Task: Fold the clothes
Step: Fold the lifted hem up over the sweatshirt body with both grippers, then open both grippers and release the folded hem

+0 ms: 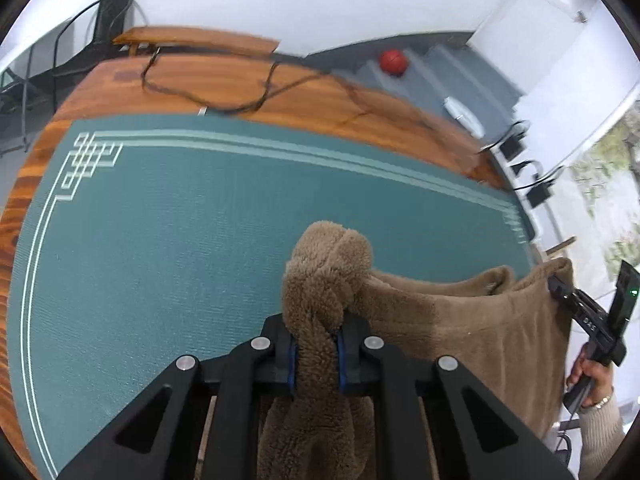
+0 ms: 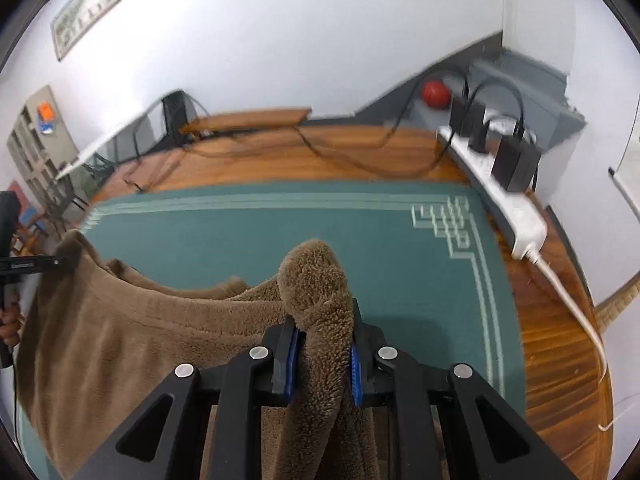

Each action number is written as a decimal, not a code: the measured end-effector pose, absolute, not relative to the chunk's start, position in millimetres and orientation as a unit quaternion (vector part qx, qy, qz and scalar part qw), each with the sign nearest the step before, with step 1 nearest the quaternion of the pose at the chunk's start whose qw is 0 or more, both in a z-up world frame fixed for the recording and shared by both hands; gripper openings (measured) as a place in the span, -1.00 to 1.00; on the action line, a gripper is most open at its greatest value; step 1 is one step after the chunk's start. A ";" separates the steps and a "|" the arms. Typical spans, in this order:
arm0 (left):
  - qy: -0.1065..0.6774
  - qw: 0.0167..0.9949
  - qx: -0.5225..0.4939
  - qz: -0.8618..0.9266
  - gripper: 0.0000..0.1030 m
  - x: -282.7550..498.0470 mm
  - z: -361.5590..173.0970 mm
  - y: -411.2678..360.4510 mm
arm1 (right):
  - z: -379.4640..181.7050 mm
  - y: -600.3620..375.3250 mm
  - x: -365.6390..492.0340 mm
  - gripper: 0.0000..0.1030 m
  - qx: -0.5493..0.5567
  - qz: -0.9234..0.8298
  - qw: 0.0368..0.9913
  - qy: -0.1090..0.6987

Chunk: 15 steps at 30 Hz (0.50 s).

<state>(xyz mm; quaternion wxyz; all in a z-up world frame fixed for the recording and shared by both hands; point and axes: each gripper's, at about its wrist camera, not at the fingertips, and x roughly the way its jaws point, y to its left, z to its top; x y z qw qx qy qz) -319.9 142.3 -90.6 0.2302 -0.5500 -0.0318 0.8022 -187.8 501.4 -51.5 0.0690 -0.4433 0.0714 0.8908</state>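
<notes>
The left gripper is pinched tight on a bunched corner of the brown fleece garment, its blue pads pressing the pile from both sides, with a thick twisted knob of fleece standing up past the fingertips. The right gripper is likewise clamped on another bunch of the same fleece garment, its blue pads squeezing the cloth, which humps over the tips and falls back towards the camera.

Between the two grips the fleece hangs as a wide sagging sheet, its top edge doubled in soft folds, held up above the green mat; whether its lower hem touches the mat cannot be told. In the left wrist view a person's hand holds the other tool's handle at the right edge.

The mat lies flat on a wooden table, its pale border lines and corner fret pattern visible, with a broad bare stretch ahead of both grippers. Beyond the mat's far edge, dark cables trail over the wood. To the right, a white power strip with black plugs runs along the table edge just beside the mat's corner. A red ball sits far back
</notes>
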 end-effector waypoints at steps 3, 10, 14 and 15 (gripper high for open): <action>0.009 0.209 -0.550 0.809 -0.45 -318.3 -102.4 150.6 | -79.6 498.0 -192.0 -0.60 -0.475 0.875 0.075 0.057; 0.033 0.158 -0.531 0.832 0.31 -310.0 -90.3 133.4 | -67.6 506.4 -179.3 0.41 -0.468 0.878 0.066 0.068; 0.030 0.143 -0.491 0.859 0.34 -290.4 -56.5 115.8 | -37.2 500.6 -153.5 0.51 -0.434 0.897 0.073 0.047; 0.033 0.141 -0.481 0.865 0.36 -283.5 -48.2 114.2 | -28.5 497.5 -145.4 0.51 -0.424 0.902 0.071 0.046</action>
